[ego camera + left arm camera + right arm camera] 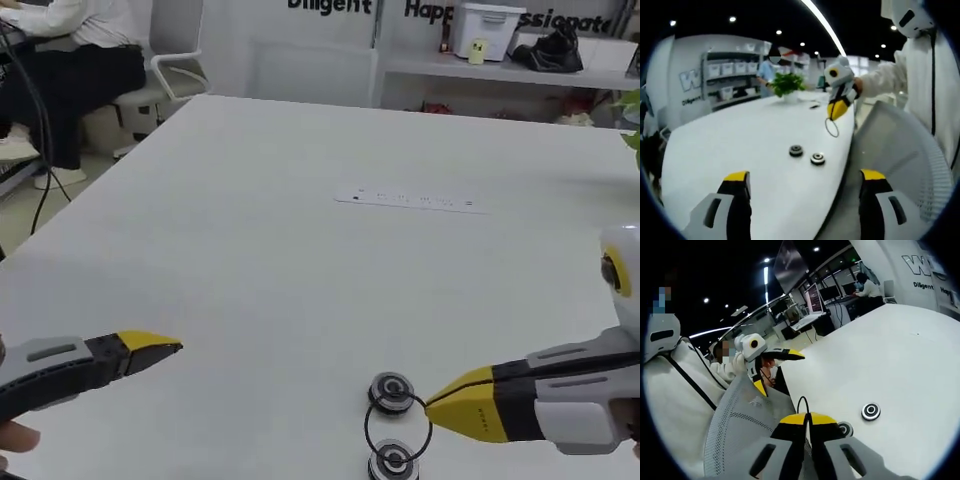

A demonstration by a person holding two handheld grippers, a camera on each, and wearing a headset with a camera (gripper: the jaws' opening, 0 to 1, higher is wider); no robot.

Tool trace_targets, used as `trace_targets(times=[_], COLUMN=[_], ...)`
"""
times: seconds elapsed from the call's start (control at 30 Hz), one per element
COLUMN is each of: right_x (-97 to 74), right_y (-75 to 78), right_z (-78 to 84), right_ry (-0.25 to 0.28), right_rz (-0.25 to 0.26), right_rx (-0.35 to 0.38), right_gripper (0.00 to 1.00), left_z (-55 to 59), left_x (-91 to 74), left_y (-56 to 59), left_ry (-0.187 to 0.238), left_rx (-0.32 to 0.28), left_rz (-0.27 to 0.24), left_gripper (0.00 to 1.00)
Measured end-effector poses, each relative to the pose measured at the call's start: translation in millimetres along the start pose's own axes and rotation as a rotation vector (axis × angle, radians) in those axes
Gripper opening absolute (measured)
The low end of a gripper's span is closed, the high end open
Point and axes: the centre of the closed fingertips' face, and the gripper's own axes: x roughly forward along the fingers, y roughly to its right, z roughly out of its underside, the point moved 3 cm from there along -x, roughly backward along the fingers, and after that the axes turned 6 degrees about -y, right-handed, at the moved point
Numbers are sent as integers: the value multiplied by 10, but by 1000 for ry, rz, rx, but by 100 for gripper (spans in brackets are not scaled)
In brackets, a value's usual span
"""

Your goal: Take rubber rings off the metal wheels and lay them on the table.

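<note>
Two metal wheels lie near the table's front edge, one farther and one nearer. My right gripper is shut on a thin black rubber ring, which hangs as a loop between the two wheels. In the right gripper view the shut gripper pinches the ring, with both wheels just beyond. My left gripper hovers open over the table at the lower left, holding nothing. The left gripper view has its gripper wide apart, the wheels ahead, and the right gripper with the ring.
The white table carries a flush power strip in its middle. A seated person and a white chair are beyond the far left corner. A shelf with a white box runs along the back wall.
</note>
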Motion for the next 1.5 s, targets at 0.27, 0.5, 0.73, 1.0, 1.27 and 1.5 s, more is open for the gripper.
trace_targets(times=[0.27,0.5,0.73,1.0,1.27,1.5], right_x=[187,344,542,753,891,970], right_y=[94,132,214,378,490,566], right_z=[-69,-36,17,159,205,228], right_ry=[-4,-29,-58,-132,-156,-144], right_rz=[-6,-13,-17,-4,21,36], right_rx=[-7,-4,11,16,17,59], right_gripper=[0,0,0,0,0,0], left_z=[25,42,10,21,37,60], left_x=[-9,-16,-39,-54,-66,-43], left_y=[-6,-13,-18,-25,-36,-44], left_ry=[12,16,26,23,23,20], left_rx=[-20,-33,-34,-42,-48,-56], left_rz=[-16,-29,-36,-39,-45,-41], left_gripper=[93,93,93,92,92,92])
